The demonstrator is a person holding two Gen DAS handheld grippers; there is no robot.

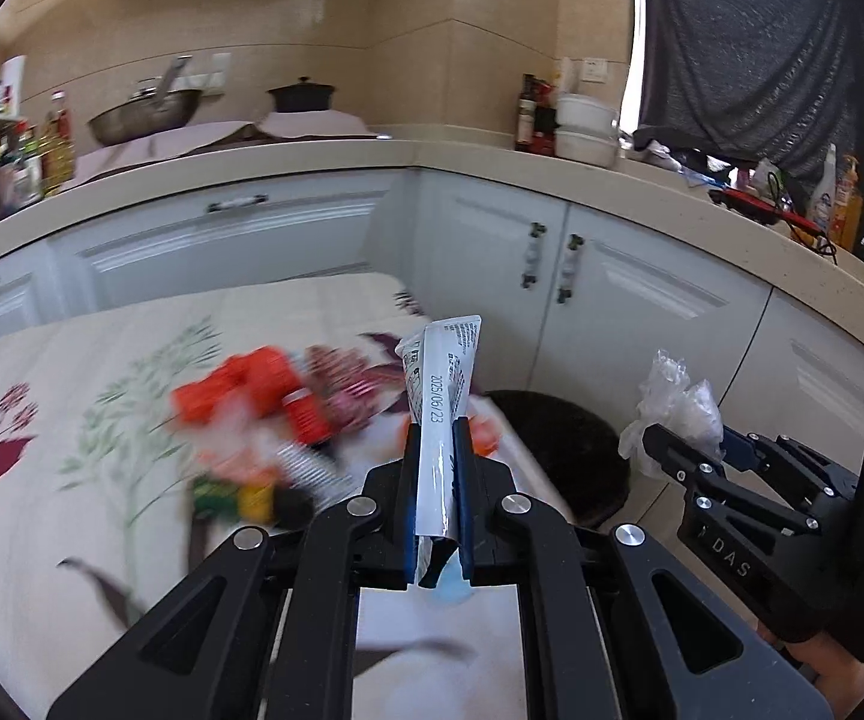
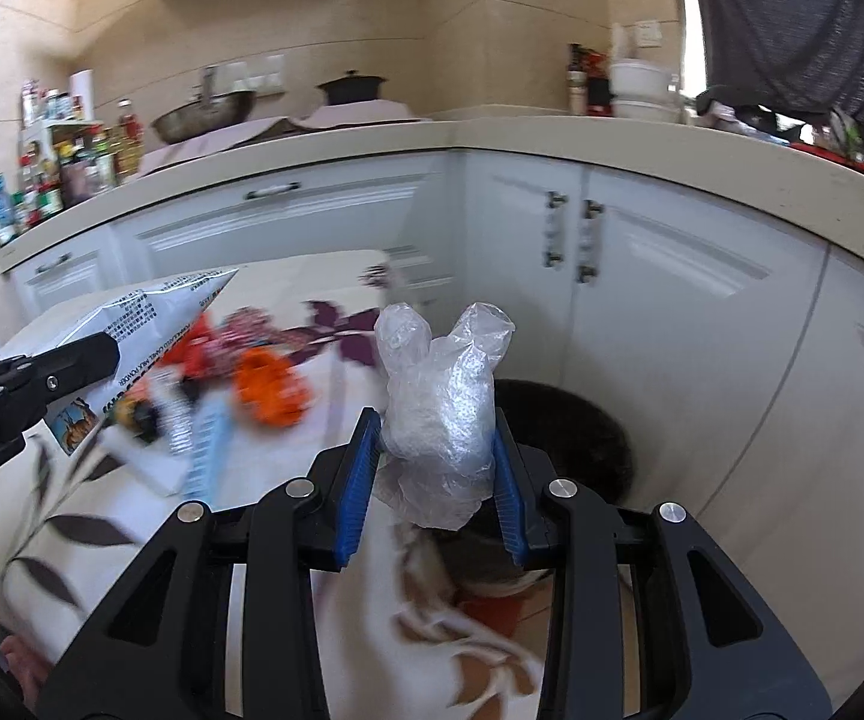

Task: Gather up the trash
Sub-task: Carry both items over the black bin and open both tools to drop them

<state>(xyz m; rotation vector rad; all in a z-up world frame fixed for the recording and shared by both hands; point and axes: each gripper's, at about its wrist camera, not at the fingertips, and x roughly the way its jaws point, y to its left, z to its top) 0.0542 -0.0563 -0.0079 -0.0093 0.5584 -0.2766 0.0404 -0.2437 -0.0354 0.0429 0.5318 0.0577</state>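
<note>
Both of my grippers are loaded. My left gripper (image 1: 437, 468) is clamped on a flat silver foil sachet (image 1: 441, 384), held edge-on between the blue pads, with a printed date running up its seam; in the right wrist view the same sachet (image 2: 156, 312) shows its broad printed face and pointed corner sticking out past the fingers. My right gripper (image 2: 435, 480) is closed around a crumpled wad of clear plastic film (image 2: 441, 402), two puffy lobes standing up above the pads; the left wrist view shows that wad (image 1: 675, 408) from the side. Judgement on handling: both items are very light. The sachet is thin, stiff along its seam but floppy across its face, and its foil is likely slick, so a grip low on the flat body, as now, should hold; a grip near the corner would let it pivot. The plastic film is soft and springy, compresses to almost nothing, and may cling to the pads on release, so opening wide looks advisable. A dark round bin (image 2: 576, 420) sits on the floor just past the table edge, below and ahead of the right gripper, near the white cabinet doors (image 2: 642, 276). More litter remains on the floral tablecloth (image 1: 72, 396): an orange wrapper (image 1: 252, 387) and other pieces, too blurred to name. Next step, as I judge it: release both items over the bin.
</note>
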